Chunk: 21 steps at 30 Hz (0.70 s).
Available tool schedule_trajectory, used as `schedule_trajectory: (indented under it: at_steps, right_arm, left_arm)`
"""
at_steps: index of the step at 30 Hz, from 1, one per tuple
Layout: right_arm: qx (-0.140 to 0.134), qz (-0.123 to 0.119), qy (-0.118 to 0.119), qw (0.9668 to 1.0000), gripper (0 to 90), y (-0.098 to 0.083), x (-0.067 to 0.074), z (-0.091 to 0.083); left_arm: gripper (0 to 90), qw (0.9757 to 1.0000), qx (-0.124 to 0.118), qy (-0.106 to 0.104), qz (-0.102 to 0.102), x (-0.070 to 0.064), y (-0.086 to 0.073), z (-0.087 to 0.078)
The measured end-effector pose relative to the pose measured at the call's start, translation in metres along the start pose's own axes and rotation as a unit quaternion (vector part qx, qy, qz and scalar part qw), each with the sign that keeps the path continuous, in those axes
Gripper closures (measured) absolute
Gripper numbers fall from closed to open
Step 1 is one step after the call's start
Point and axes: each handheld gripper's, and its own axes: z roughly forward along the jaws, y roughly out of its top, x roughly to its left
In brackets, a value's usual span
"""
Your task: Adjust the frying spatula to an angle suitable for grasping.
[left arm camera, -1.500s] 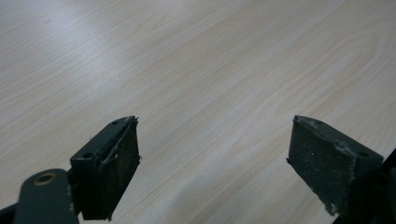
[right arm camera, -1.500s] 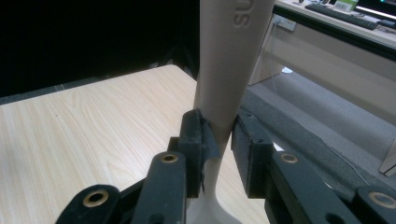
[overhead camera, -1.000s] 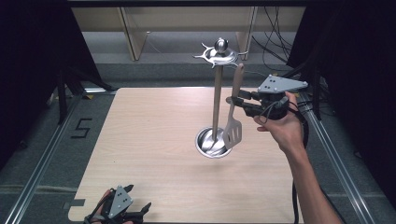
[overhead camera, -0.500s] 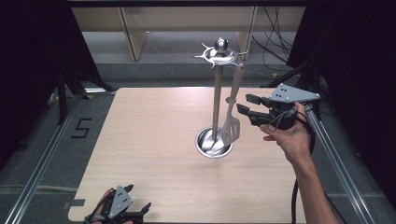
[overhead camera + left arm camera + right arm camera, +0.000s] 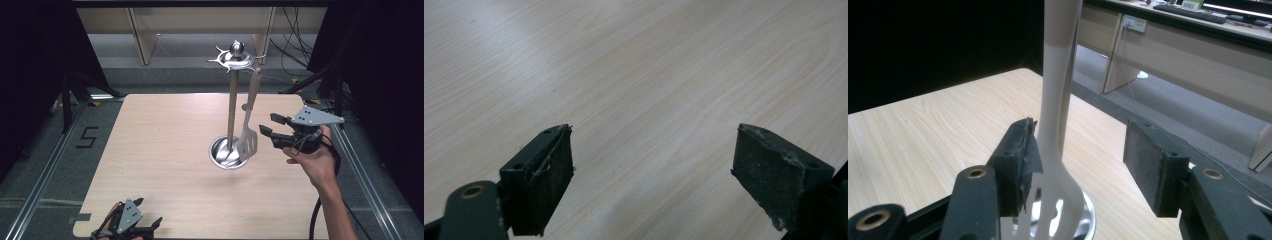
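A steel utensil stand (image 5: 231, 100) rises from a round base (image 5: 222, 155) on the wooden table (image 5: 160, 130). A pale slotted spatula (image 5: 248, 137) hangs from one of its top hooks, blade just above the base. My right gripper (image 5: 267, 124) is a short way to the right of the blade and apart from it. Its jaws have just been opening and nothing is between them. In the right gripper view the spatula (image 5: 1058, 125) hangs just beyond the open right gripper (image 5: 1080, 155). My left gripper (image 5: 149, 210) rests open at the table's near edge, and the left gripper (image 5: 654, 165) has bare wood ahead.
Wooden furniture legs (image 5: 142, 40) and cables (image 5: 295, 50) lie on the grey floor behind the table. Metal rails (image 5: 47, 165) run along both sides of the table. A floor mark like a "5" (image 5: 86, 137) sits at the left.
My right gripper, which was at the spatula's handle, has opened and drawn back to the right and downward. The spatula stays hanging on the stand. The left gripper has not moved.
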Motion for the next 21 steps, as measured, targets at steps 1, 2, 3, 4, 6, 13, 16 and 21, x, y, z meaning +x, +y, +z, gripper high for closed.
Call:
schedule_trajectory:
  at_steps: [1, 2, 3, 4, 6, 13, 16, 21]
  right_arm:
    - [0.003, 0.012, 0.006, 0.9999, 46.6, -0.002, 0.002, 0.000]
    - [-0.004, 0.005, -0.003, 1.0000, 46.6, -0.005, 0.002, 0.001]
    - [-0.002, 0.005, -0.003, 1.0000, 46.5, -0.008, 0.002, 0.001]
    - [-0.002, 0.005, -0.003, 1.0000, 46.5, -0.008, 0.002, 0.001]
    - [0.001, 0.005, 0.001, 1.0000, 46.4, -0.011, 0.003, 0.001]
    - [0.009, 0.005, -0.001, 1.0000, 44.9, -0.023, 0.007, 0.006]
    - [0.017, 0.008, 0.004, 0.9998, 44.4, -0.024, 0.007, 0.005]
    - [0.023, -0.003, 0.003, 0.9997, 42.9, -0.030, 0.007, 0.001]
  left_arm:
    - [15.6, 1.0000, 0.000, 0.003, -0.002, 0.000, 0.000, 0.000]
    - [15.6, 0.9998, -0.008, 0.000, -0.016, -0.002, 0.000, 0.001]
    - [15.6, 1.0000, -0.001, -0.001, -0.009, -0.001, 0.000, 0.000]
    - [15.6, 1.0000, -0.001, -0.001, -0.009, -0.001, 0.000, 0.000]
    - [15.6, 1.0000, 0.000, -0.001, -0.008, -0.001, 0.000, 0.000]
    - [15.6, 0.9999, -0.003, -0.002, -0.011, -0.001, 0.000, 0.000]
    - [15.6, 0.9999, -0.002, -0.003, -0.011, -0.001, 0.000, 0.000]
    - [15.6, 0.9999, -0.002, -0.006, -0.010, -0.002, 0.000, 0.000]
